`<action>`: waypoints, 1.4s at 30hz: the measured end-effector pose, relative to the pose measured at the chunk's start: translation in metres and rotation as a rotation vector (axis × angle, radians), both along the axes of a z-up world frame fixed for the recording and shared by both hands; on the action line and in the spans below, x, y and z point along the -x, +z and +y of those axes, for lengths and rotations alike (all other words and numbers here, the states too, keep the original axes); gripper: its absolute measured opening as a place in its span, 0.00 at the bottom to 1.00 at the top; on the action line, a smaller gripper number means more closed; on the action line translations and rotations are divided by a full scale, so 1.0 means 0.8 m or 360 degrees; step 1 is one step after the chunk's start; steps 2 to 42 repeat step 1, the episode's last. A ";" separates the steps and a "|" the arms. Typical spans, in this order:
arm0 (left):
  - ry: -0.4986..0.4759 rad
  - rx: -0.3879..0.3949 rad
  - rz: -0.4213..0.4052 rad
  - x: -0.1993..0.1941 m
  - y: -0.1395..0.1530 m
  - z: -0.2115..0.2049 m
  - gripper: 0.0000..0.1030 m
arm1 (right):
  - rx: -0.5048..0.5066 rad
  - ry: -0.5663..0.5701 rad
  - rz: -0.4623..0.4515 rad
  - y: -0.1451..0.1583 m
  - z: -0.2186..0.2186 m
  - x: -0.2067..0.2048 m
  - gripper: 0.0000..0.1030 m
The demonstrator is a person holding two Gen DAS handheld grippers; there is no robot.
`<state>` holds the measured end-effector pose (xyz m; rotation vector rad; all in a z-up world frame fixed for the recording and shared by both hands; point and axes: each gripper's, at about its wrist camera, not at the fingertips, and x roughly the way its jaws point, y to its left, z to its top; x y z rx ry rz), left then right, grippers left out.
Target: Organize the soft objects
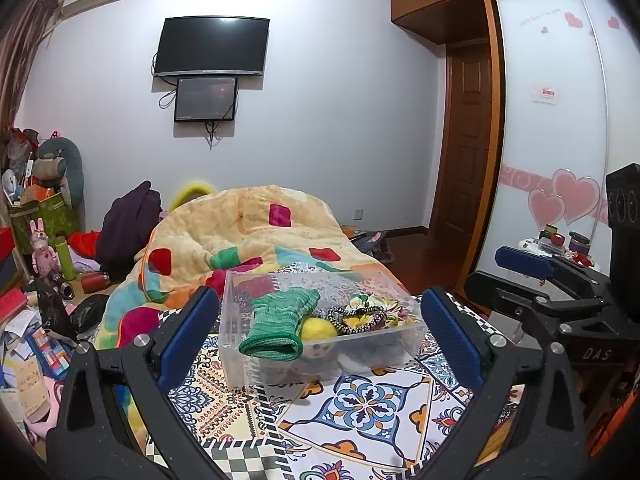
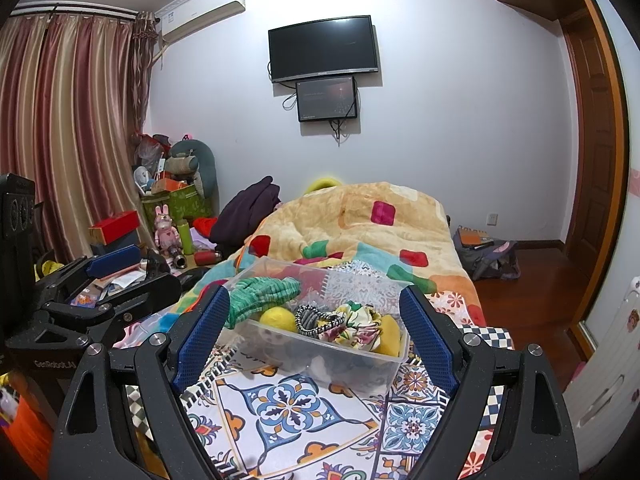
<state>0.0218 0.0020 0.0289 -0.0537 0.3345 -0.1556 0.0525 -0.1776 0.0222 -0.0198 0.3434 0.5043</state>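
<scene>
Clear plastic bin (image 1: 320,344) sits on the patterned cloth on the bed, holding the soft stuff. Green knit sock (image 1: 280,322) drapes over its near rim: light, floppy, pinch the bunched cuff. Yellow ball (image 1: 318,329) squashes; scrunchies (image 2: 352,322) snag. Left hand-held gripper (image 1: 316,338) and right hand-held gripper (image 2: 316,338) both wide open, empty, just short of the bin.
</scene>
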 end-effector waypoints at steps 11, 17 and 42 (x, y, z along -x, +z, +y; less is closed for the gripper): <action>0.0004 0.0002 0.0001 0.000 0.000 0.000 0.99 | 0.0002 0.0000 0.0001 0.000 0.001 0.001 0.83; 0.0004 0.0002 0.0001 0.000 0.000 0.000 0.99 | 0.0002 0.0000 0.0001 0.000 0.001 0.001 0.83; 0.0004 0.0002 0.0001 0.000 0.000 0.000 0.99 | 0.0002 0.0000 0.0001 0.000 0.001 0.001 0.83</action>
